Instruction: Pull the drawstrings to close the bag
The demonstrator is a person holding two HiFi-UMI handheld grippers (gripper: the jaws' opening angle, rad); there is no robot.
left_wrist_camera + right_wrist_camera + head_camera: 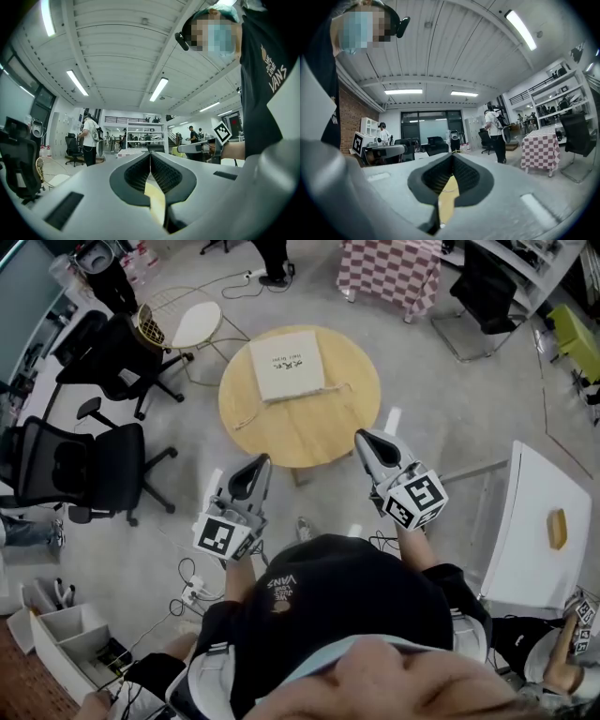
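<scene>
A flat white drawstring bag [286,365] lies on the round wooden table [309,427], toward its far side. One cord [251,416] trails off toward the table's left edge, and another cord [339,387] runs off to the right. My left gripper [261,463] hangs short of the table's near left rim, shut and empty. My right gripper [362,438] is at the near right rim, also shut and empty. In the left gripper view the ribbed pads [160,171] meet, with only tabletop behind them. The right gripper view shows its pads [461,174] closed the same way.
Black office chairs [89,470] and a white round stool [197,324] stand to the left. A checked-cloth table [389,268] is at the back and a white table [544,512] at the right. Cables lie on the floor near my feet. People [90,140] stand far off.
</scene>
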